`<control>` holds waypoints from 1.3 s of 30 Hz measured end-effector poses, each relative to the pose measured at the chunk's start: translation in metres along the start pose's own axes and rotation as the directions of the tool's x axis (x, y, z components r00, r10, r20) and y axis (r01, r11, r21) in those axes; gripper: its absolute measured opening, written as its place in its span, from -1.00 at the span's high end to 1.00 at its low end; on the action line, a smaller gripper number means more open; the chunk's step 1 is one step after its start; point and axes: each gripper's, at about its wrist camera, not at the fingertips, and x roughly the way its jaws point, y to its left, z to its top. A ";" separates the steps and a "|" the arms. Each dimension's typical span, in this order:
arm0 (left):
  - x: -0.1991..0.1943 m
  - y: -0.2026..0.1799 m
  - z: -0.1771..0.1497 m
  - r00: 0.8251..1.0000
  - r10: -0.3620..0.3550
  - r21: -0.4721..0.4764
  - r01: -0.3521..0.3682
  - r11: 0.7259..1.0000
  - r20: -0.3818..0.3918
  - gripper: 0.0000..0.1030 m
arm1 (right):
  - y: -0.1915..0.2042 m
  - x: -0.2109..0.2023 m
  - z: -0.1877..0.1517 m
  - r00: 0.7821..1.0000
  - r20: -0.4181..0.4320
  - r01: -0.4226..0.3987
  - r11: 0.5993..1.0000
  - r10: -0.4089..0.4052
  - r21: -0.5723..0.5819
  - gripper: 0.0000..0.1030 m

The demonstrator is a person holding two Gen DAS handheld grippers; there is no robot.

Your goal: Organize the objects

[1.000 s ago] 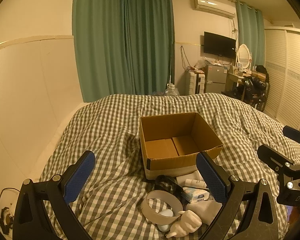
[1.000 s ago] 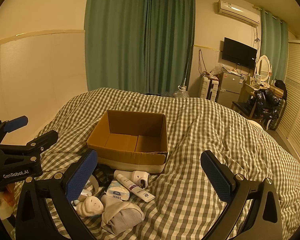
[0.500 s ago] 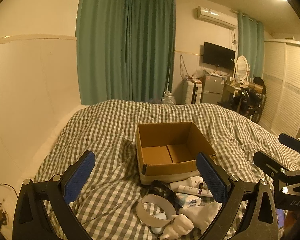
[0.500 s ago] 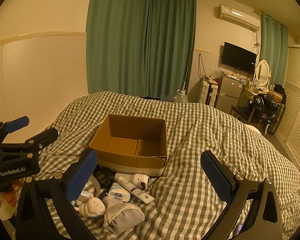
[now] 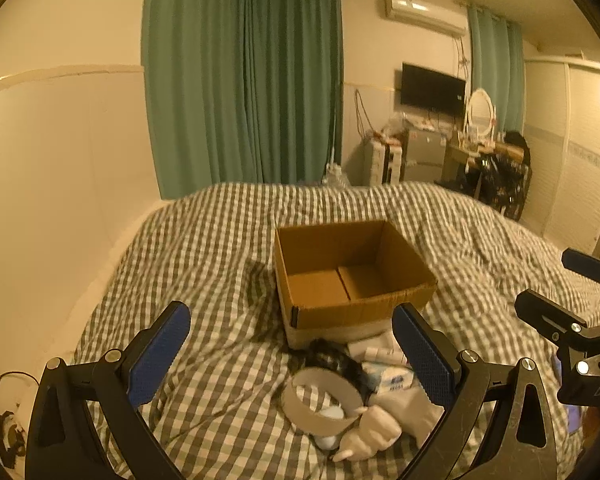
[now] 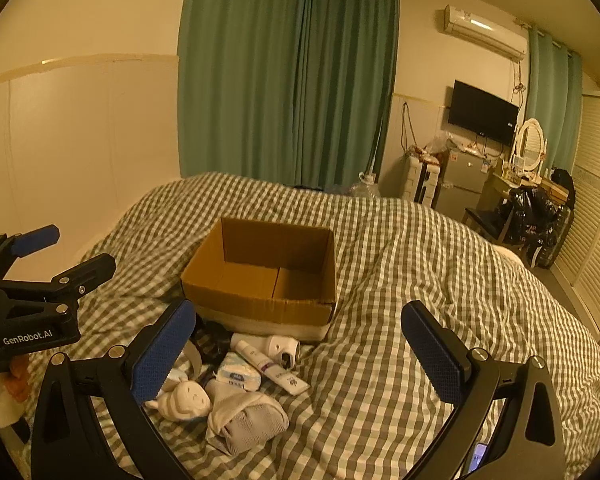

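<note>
An open, empty cardboard box [image 5: 348, 276] [image 6: 260, 276] sits on the checkered bed. In front of it lies a pile: a roll of tape [image 5: 320, 398], a black item [image 5: 332, 358], a tissue pack [image 6: 234, 376], a white tube [image 6: 270, 368], a white thermometer-like device [image 6: 282, 348], a small white figurine [image 6: 186, 398] and rolled grey-white socks [image 6: 248, 418]. My left gripper [image 5: 290, 352] is open and empty above the pile; it also shows in the right wrist view [image 6: 56, 252]. My right gripper [image 6: 300, 352] is open and empty to the right of the pile.
The checkered duvet [image 6: 420, 280] covers the whole bed. A white wall [image 5: 60, 180] runs along the left side. Green curtains [image 6: 288, 92], a TV, a small fridge and a dressing table stand beyond the bed's far end.
Both grippers have shifted slightly; the views have tilted a little, and the box and pile sit a little differently in view. Both stay open and empty. The objects have not moved.
</note>
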 end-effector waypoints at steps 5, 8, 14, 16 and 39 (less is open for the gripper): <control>0.020 -0.004 -0.016 0.997 -0.016 0.029 0.019 0.999 -0.080 -1.00 | 0.002 0.017 -0.015 0.997 -0.082 -0.013 1.000 0.012 -0.016 -1.00; 0.029 -0.007 -0.031 0.993 -0.022 0.054 0.028 0.998 -0.119 -1.00 | 0.000 0.025 -0.025 0.992 -0.121 -0.018 1.000 0.016 -0.015 -1.00; 0.055 -0.008 -0.057 0.976 -0.017 0.065 0.032 0.997 -0.218 -1.00 | 0.008 0.049 -0.051 0.972 -0.233 -0.052 0.998 0.042 -0.040 -1.00; 0.062 -0.007 -0.063 0.969 -0.012 0.069 0.030 0.997 -0.248 -1.00 | 0.013 0.062 -0.061 0.955 -0.291 -0.072 0.996 0.054 -0.052 -1.00; 0.103 0.000 -0.084 0.921 -0.049 0.010 0.058 0.998 -0.386 0.64 | 0.024 0.083 -0.082 0.917 -0.370 -0.174 0.984 0.152 -0.027 -0.01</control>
